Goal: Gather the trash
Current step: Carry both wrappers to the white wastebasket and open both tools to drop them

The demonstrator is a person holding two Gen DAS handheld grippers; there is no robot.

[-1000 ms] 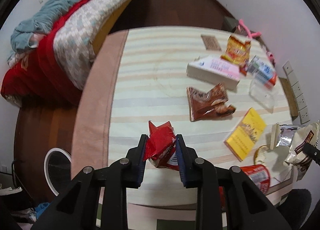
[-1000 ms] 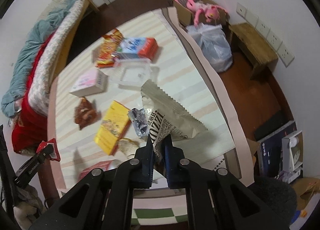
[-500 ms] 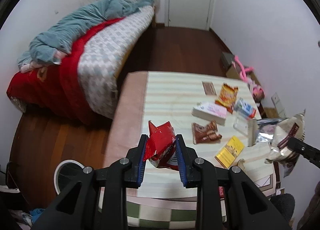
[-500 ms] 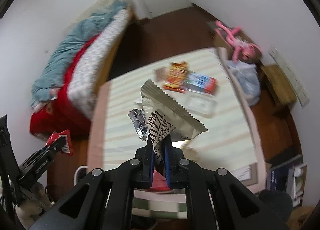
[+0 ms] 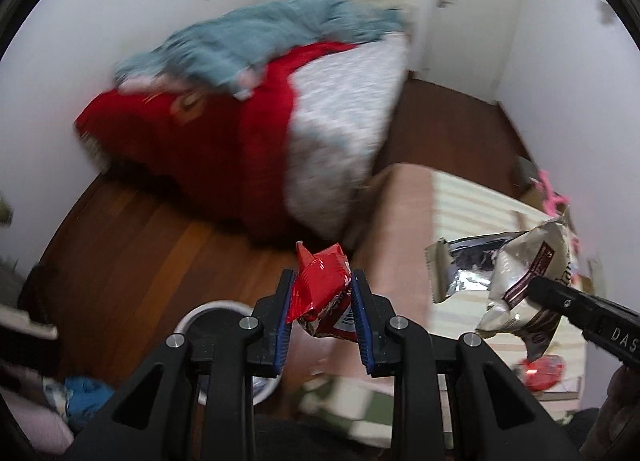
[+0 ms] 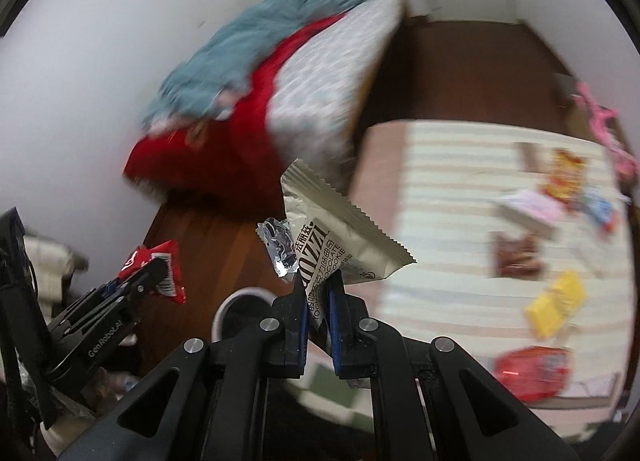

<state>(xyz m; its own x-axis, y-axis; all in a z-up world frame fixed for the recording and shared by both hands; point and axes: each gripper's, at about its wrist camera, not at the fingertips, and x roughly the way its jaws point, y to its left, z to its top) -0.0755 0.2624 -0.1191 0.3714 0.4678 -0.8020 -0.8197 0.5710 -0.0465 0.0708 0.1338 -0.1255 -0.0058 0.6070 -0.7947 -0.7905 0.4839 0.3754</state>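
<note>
- The view is swung off the table (image 6: 460, 189) within a second; a second ago the tabletop was looked down on, and now the bed (image 5: 280, 109), well ahead of both grippers, and the wooden floor (image 5: 132, 245) fill the frames, blurred by motion.
- That swing is judged to mean that pick-up is done and the carry to the bin is under way.
- The white-rimmed bin (image 5: 218, 311) is brought in low and close, just below and left of the left gripper (image 5: 322, 303); in the right wrist view the bin (image 6: 240, 303) is seen just below and left of the right gripper (image 6: 316, 301).
- The left gripper is kept partly closed, its blue pads pressed on a red snack wrapper (image 5: 324, 293), held clear of any surface.
- The right gripper is nearly closed, a cream cookie bag (image 6: 340, 237) pinched by its lower edge, crumpled foil (image 6: 278, 249) hanging at its left.
- The two loads are carried side by side, near but apart; a tangle is judged possible if both are released at once.
- More litter is left on the table, right of the right gripper: a yellow packet (image 6: 556, 301), a brown wrapper (image 6: 518, 255), a red pack (image 6: 532, 371), a pink box (image 6: 528, 207).
- Nothing is seen between either gripper and the bin.
</note>
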